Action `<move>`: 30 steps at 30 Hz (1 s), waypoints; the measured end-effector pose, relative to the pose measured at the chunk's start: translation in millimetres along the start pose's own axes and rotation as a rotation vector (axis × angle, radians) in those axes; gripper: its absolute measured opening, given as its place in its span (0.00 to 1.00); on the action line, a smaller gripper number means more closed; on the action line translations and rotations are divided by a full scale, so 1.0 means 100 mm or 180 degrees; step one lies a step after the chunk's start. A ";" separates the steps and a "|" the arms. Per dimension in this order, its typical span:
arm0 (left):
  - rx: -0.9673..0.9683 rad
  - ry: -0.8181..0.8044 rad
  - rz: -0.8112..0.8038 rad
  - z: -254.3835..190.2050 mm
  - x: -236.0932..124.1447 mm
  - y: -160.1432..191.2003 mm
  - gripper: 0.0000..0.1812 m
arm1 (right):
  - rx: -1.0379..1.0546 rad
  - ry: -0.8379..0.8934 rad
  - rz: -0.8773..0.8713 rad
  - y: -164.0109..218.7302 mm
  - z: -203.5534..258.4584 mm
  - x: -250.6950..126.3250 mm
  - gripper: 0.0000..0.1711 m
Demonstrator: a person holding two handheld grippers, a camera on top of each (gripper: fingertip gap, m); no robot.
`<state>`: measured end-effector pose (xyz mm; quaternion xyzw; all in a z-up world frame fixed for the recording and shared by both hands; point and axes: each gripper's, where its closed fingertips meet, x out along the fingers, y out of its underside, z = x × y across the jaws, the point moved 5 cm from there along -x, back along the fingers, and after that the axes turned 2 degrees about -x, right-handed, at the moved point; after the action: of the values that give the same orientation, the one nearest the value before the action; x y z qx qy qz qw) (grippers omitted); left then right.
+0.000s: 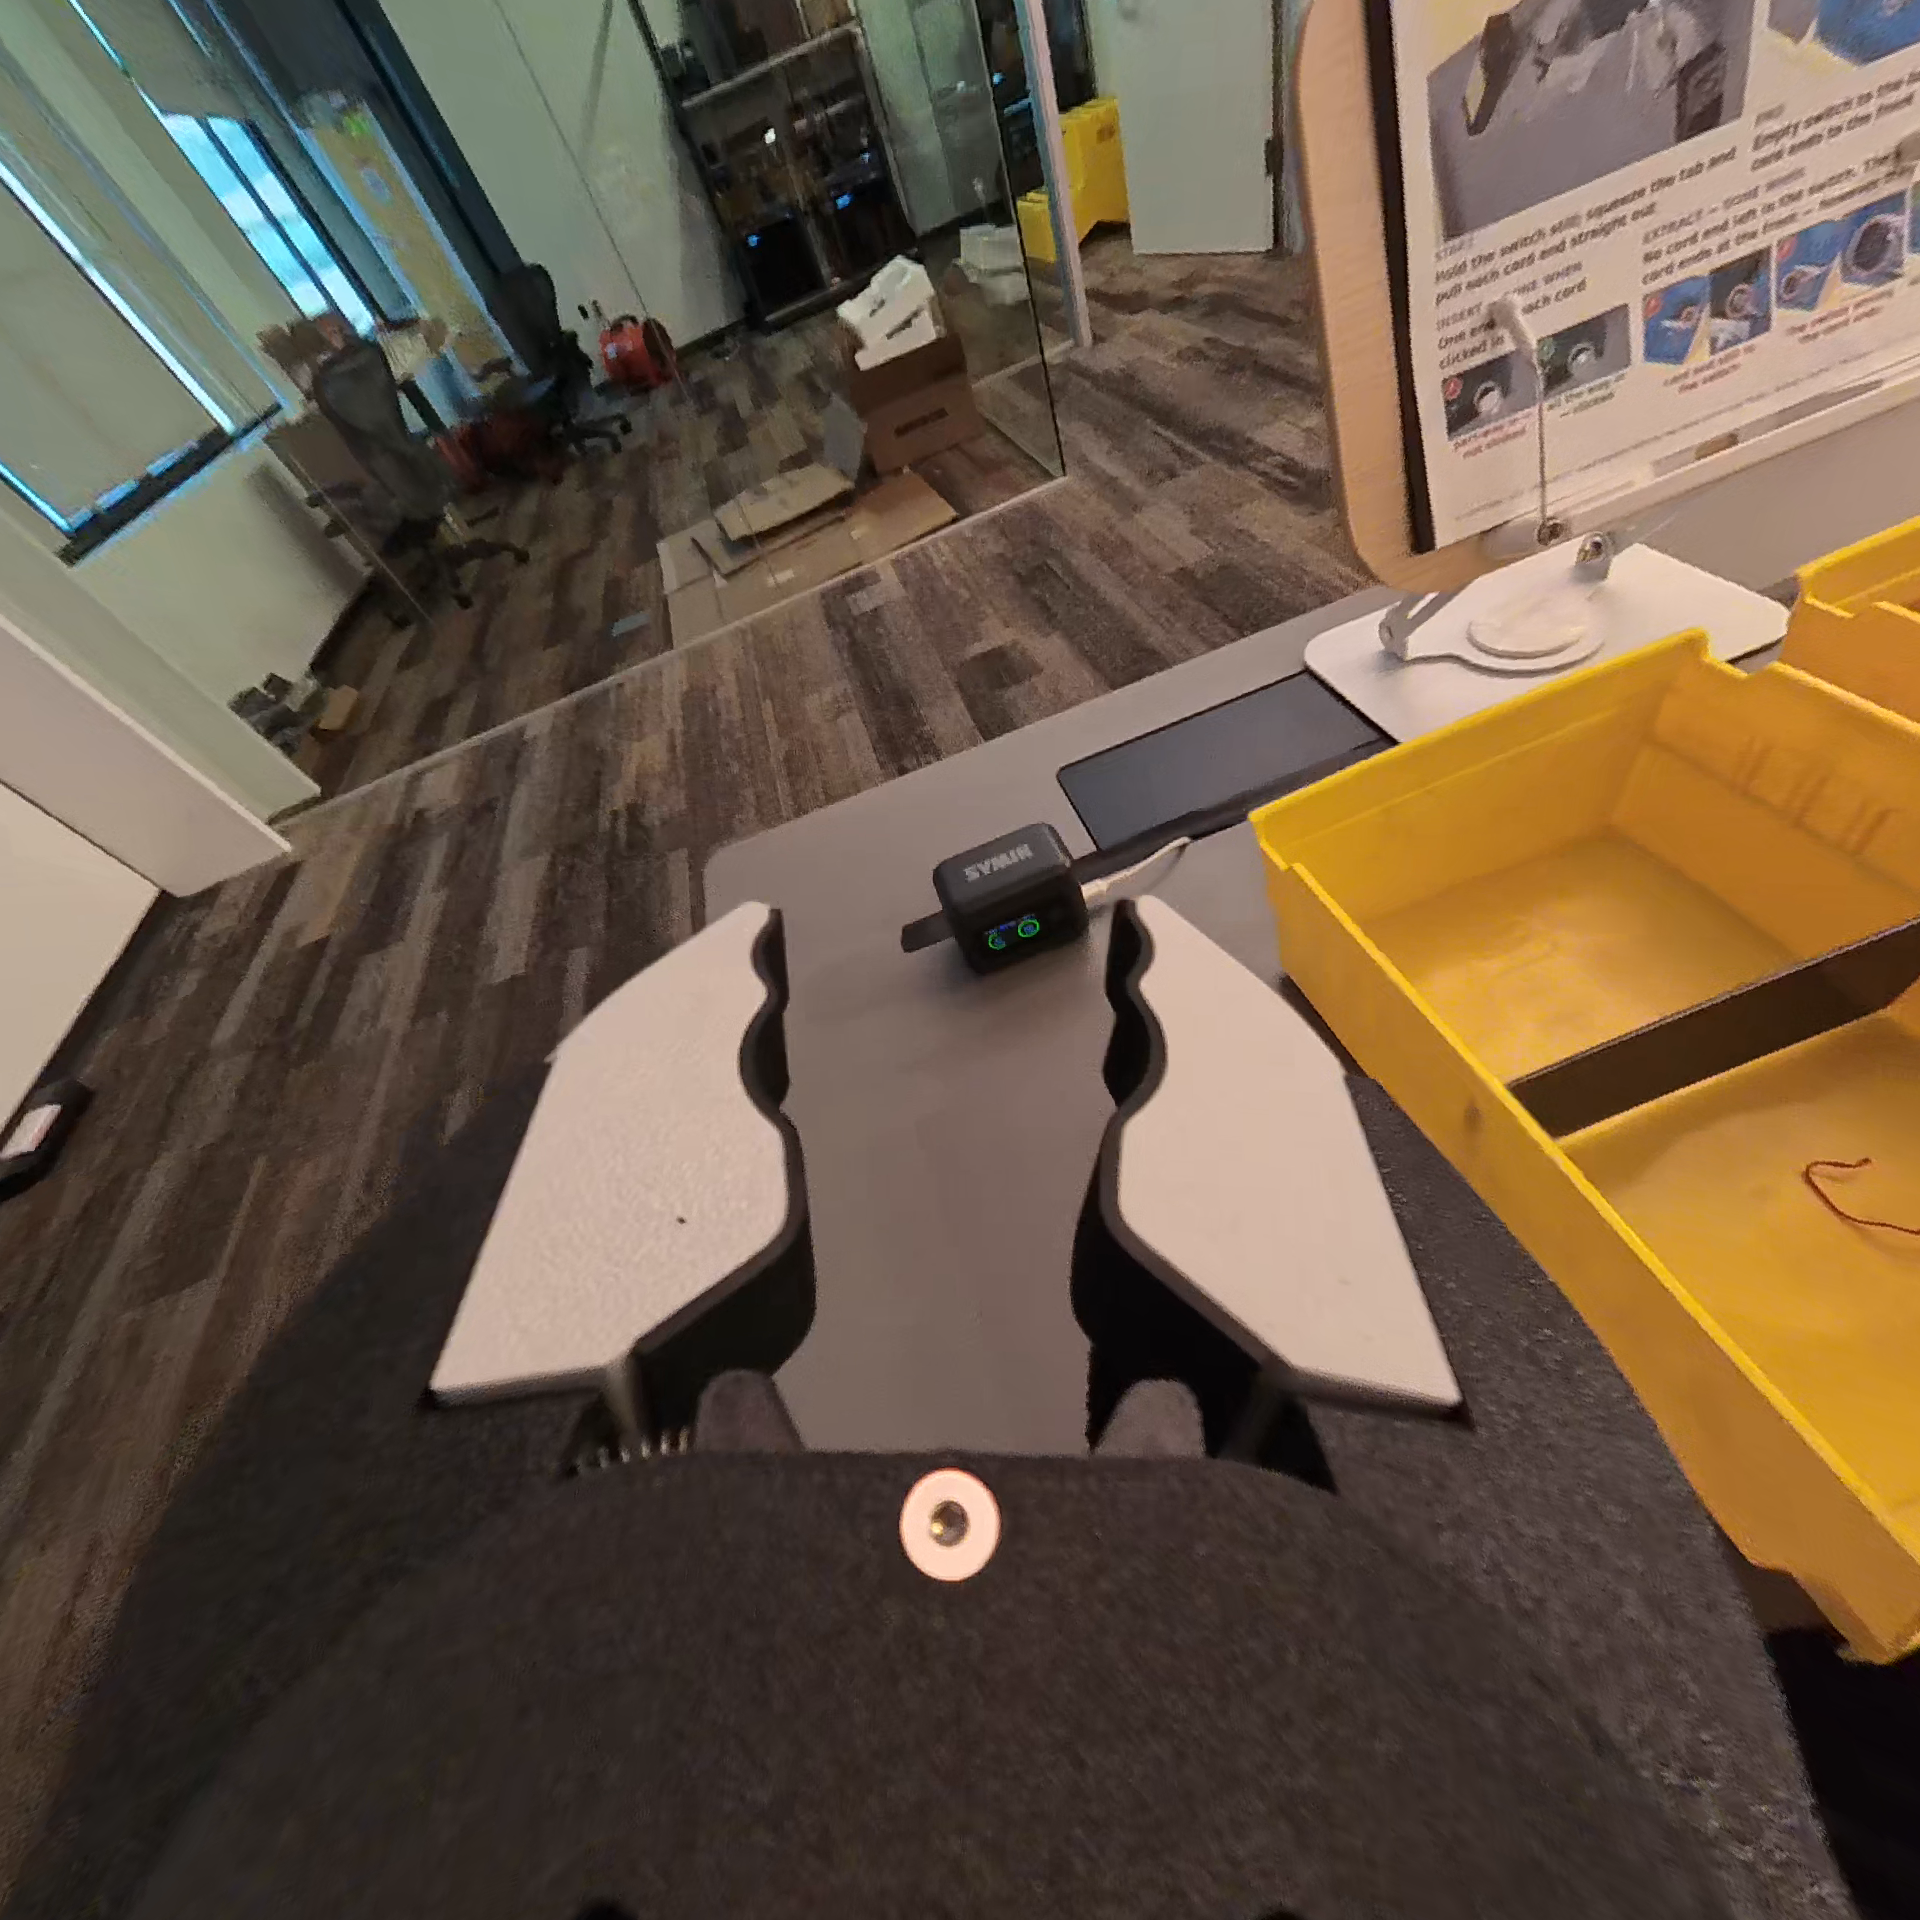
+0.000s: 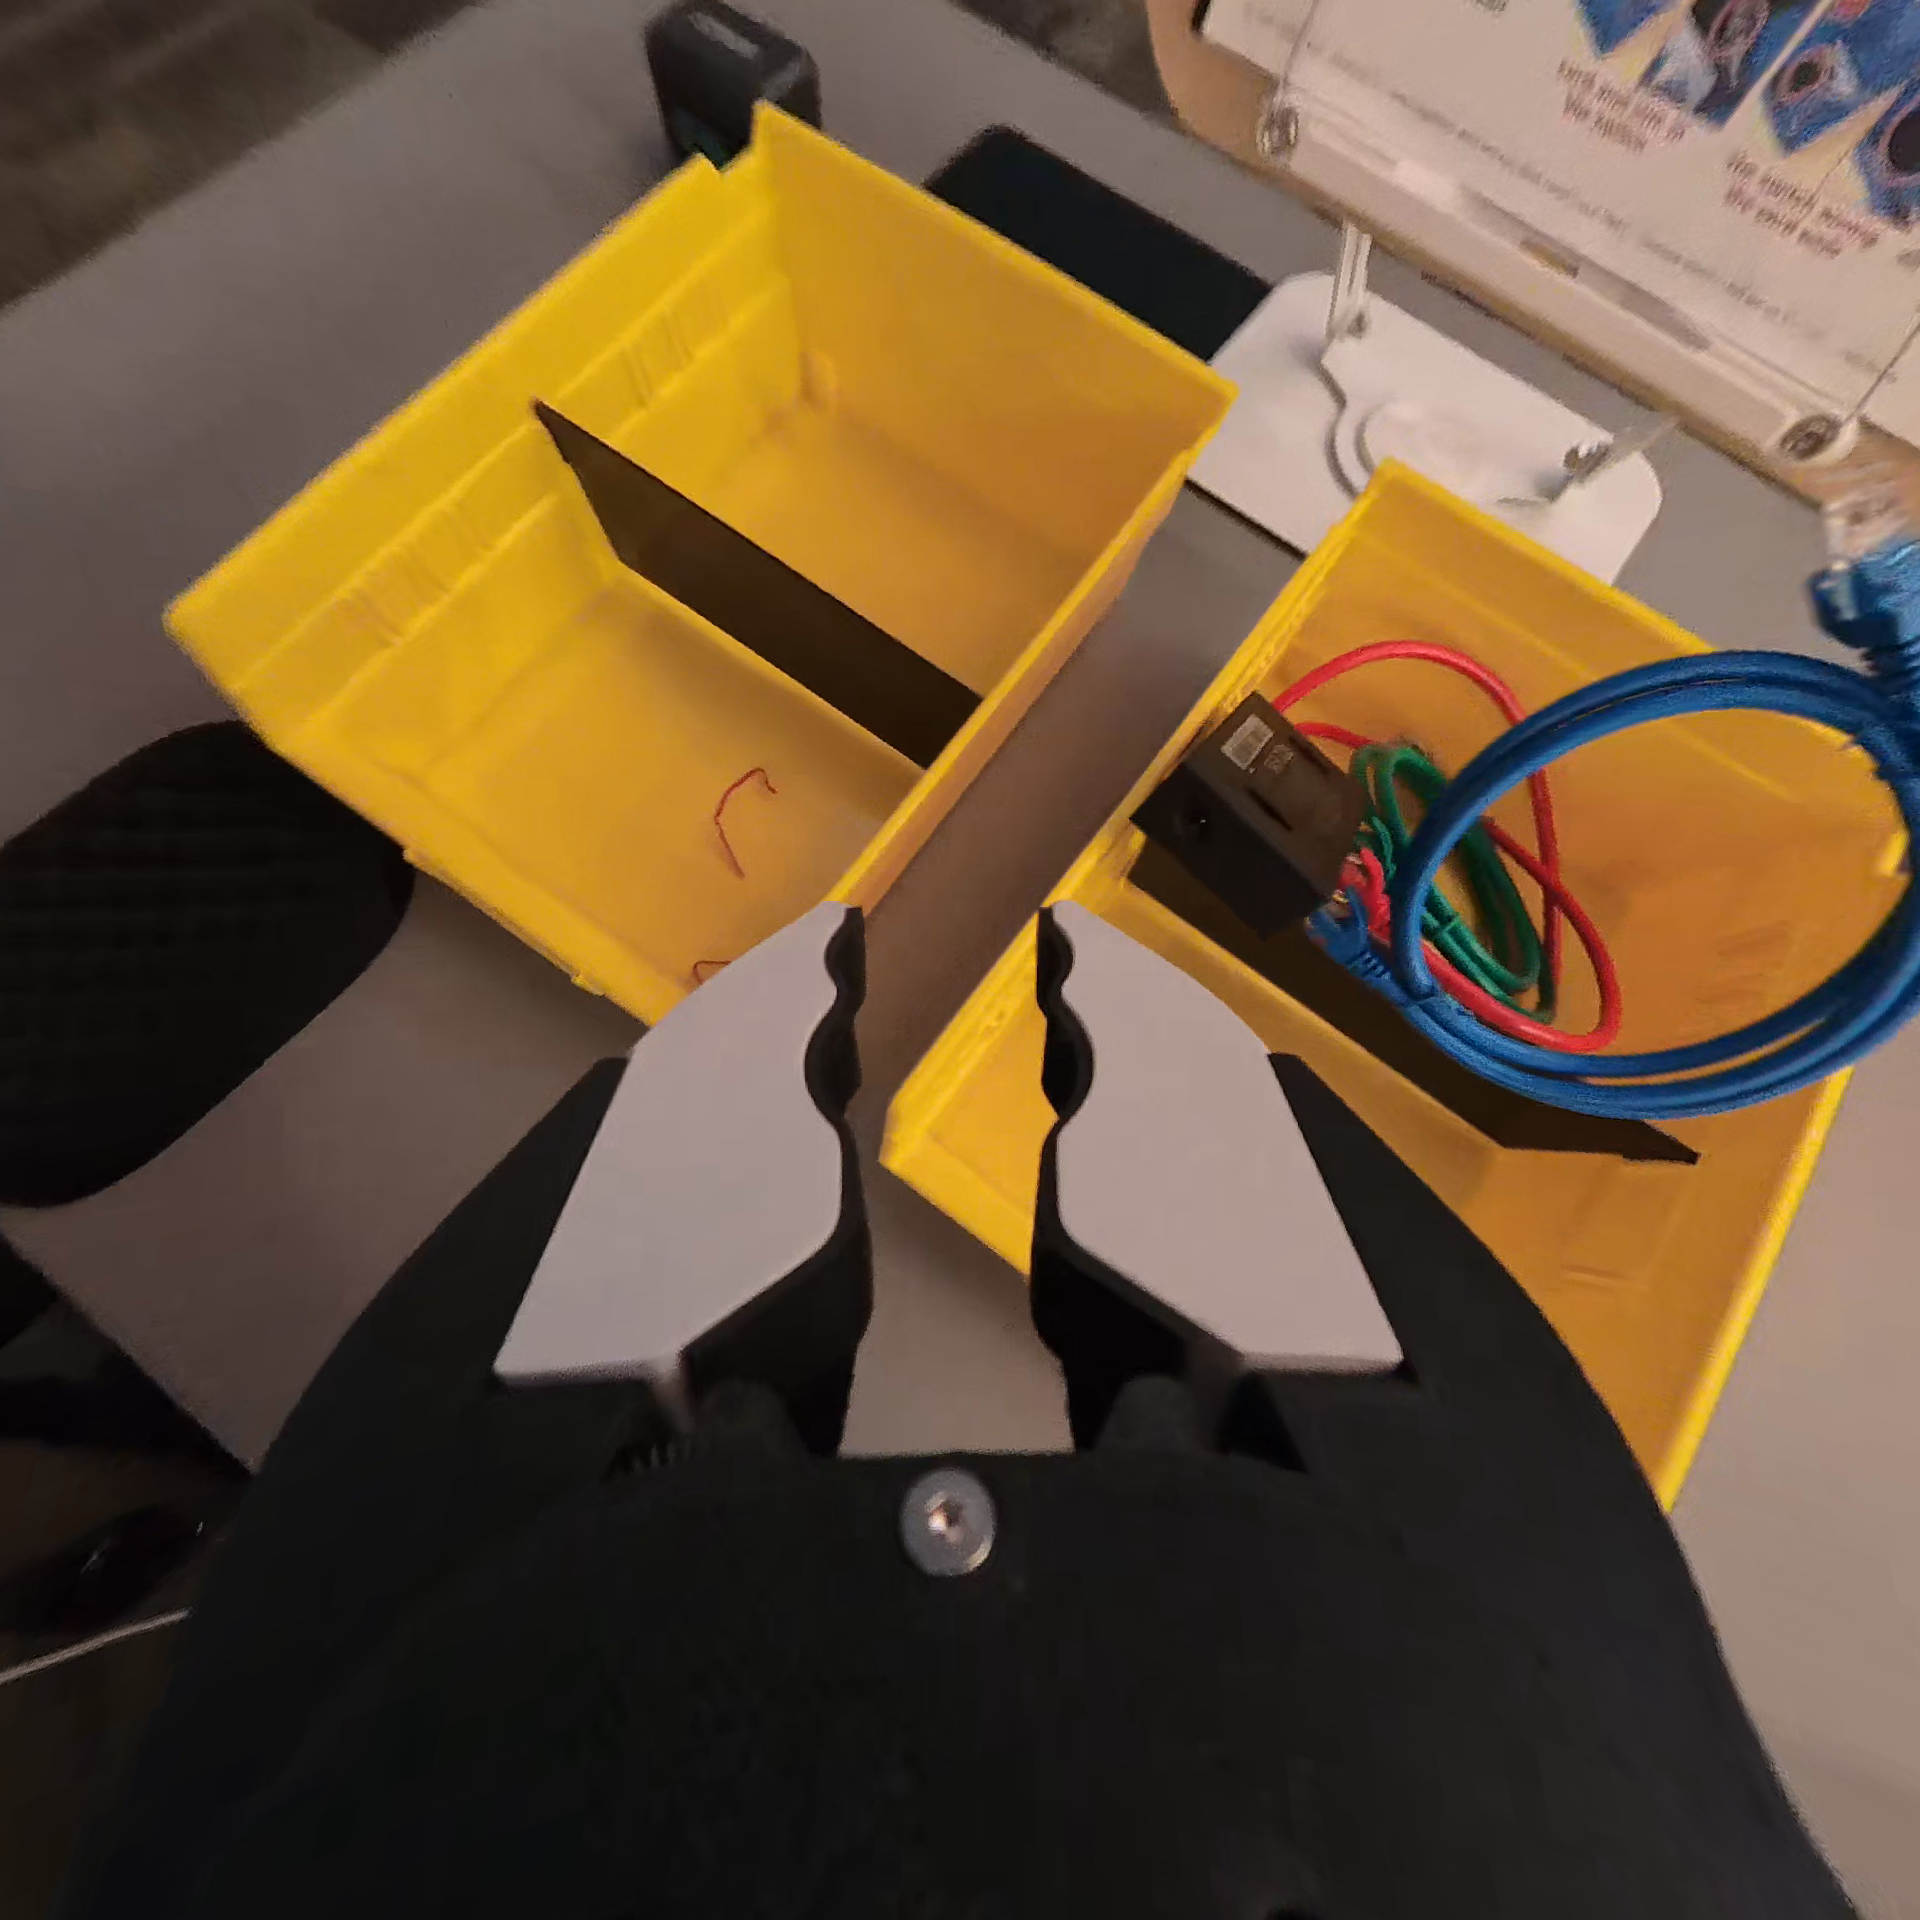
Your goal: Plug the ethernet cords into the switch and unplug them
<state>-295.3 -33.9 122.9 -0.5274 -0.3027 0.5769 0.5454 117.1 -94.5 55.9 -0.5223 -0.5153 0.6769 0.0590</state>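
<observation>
In the right wrist view a black switch lies tilted in the far compartment of the right yellow bin. Red, green and blue ethernet cords are coiled beside it, some ends at its ports. The blue cord loops over the bin's rim, one plug up in the air. My right gripper is open and empty above the gap between the two bins. My left gripper is open and empty over the dark table, left of the left yellow bin.
The left yellow bin has a black divider and a scrap of red wire. A small black device with green lights sits ahead of my left gripper. An instruction board on a white stand is behind. A black pad lies at the left. Measured from the fingertips, the black switch is 9 cm or so from the right gripper and 40 cm from the left. The plug is about 15 cm from my right fingertips.
</observation>
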 end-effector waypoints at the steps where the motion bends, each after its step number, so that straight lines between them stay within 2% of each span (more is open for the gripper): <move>1: 0.0003 -0.0001 0.0070 0.01 0.01 0.03 0.33 | 0.0049 0.0092 0.0102 -0.02 0.03 0.09 0.19; 4: 0.0235 -0.0094 0.0164 0.02 0.02 0.06 0.34 | 0.0238 0.0181 0.0217 -0.14 0.11 0.34 0.20; 5: 0.0243 -0.0147 0.0143 0.04 0.02 0.06 0.33 | 0.0314 0.0161 0.0284 -0.17 0.13 0.42 0.23; 9: 0.0115 -0.0096 0.0123 0.10 -0.01 0.08 0.33 | 0.0408 0.0372 0.0576 -0.22 0.13 0.61 0.23; 15: -0.0014 -0.0077 0.0006 0.21 -0.14 0.08 0.32 | 0.0474 0.0570 0.0821 -0.22 0.10 0.71 0.24; 21: -0.0113 -0.0026 -0.0091 0.26 -0.21 0.07 0.32 | 0.0707 0.0391 0.1058 -0.17 0.09 0.84 0.24; 30: -0.0125 -0.0017 -0.0107 0.28 -0.23 0.07 0.31 | 0.0825 0.0443 0.1349 -0.12 -0.02 1.00 0.22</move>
<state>-327.5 -50.8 129.7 -0.5313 -0.3241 0.5630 0.5437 67.9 -25.4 0.7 -0.6520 -0.2981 0.6969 0.0176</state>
